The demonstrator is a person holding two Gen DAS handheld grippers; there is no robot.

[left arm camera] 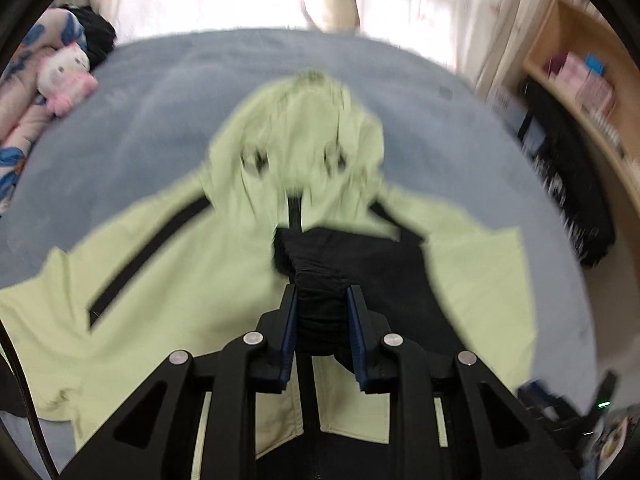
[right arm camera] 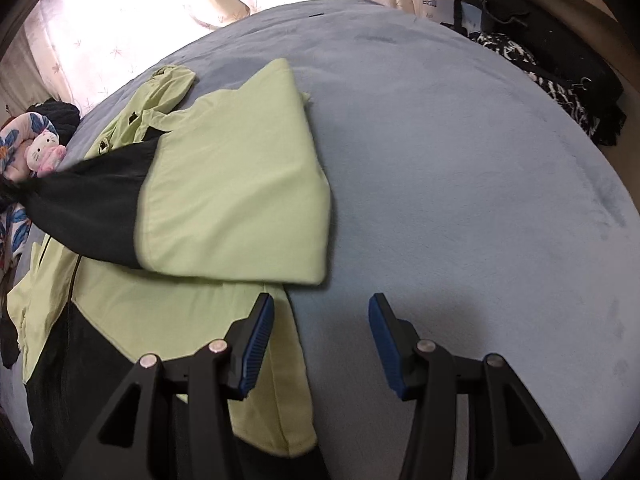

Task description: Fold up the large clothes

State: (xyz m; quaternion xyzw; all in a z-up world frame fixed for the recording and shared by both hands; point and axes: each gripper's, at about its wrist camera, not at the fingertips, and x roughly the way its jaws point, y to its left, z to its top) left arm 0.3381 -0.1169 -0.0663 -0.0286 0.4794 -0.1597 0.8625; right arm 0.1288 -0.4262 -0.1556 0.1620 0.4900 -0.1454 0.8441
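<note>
A light green hooded jacket (left arm camera: 192, 292) with black trim lies spread on a blue-grey bed (left arm camera: 120, 128), hood away from me. My left gripper (left arm camera: 322, 296) is shut on the jacket's black sleeve cuff (left arm camera: 320, 280) and holds it over the jacket's middle. In the right wrist view the jacket (right arm camera: 236, 184) shows with its right sleeve folded across the body, its black end (right arm camera: 92, 204) stretched to the left. My right gripper (right arm camera: 320, 308) is open and empty, just above the jacket's right edge and the bed (right arm camera: 480, 184).
A pink and white plush toy (left arm camera: 66, 76) and floral bedding (left arm camera: 16, 168) lie at the bed's left side. A wooden shelf (left arm camera: 580, 92) and a black patterned cloth (right arm camera: 560, 84) are at the right. Curtains (right arm camera: 120, 28) hang behind the bed.
</note>
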